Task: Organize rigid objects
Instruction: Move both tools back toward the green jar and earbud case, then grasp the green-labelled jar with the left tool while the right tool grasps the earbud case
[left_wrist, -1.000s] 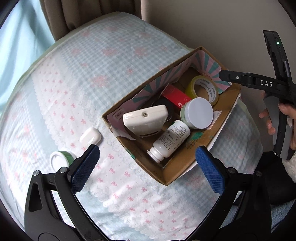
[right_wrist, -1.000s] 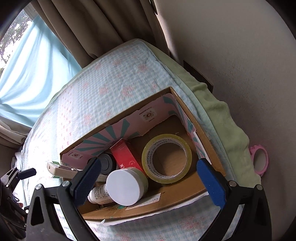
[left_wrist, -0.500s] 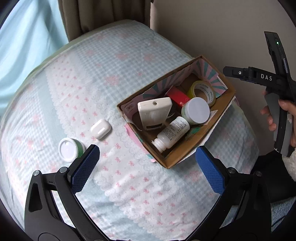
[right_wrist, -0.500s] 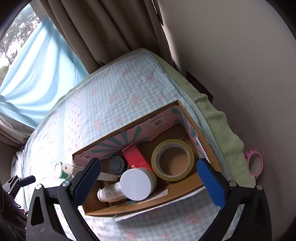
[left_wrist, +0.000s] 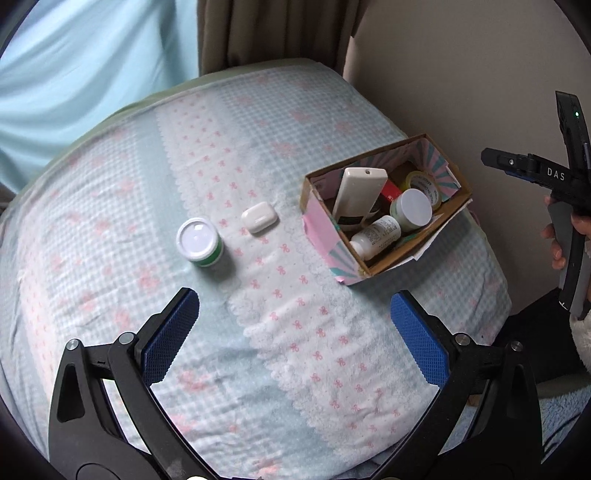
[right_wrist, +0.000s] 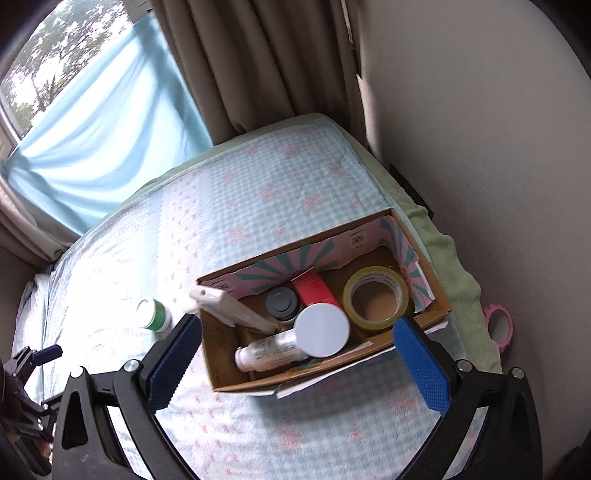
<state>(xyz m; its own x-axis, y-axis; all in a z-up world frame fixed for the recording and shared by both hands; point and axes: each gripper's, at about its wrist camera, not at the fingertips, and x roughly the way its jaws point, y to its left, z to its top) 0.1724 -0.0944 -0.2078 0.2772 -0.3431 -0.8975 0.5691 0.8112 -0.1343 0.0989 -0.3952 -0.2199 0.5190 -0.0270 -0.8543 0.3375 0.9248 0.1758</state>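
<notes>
Both tools have pulled back, open; green jar (left_wrist: 200, 242) lies beyond left tool (left_wrist: 293, 334).

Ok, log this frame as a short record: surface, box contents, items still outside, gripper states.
surface: bed with patterned sheet
box: open, cardboard, near the wall
in box: remote, bottle on its side, jar, tape roll, red pack, dark lid
outside box: green tub upright, white case, apart from each other
left gripper: open, empty
right gripper: open, empty, above box
</notes>
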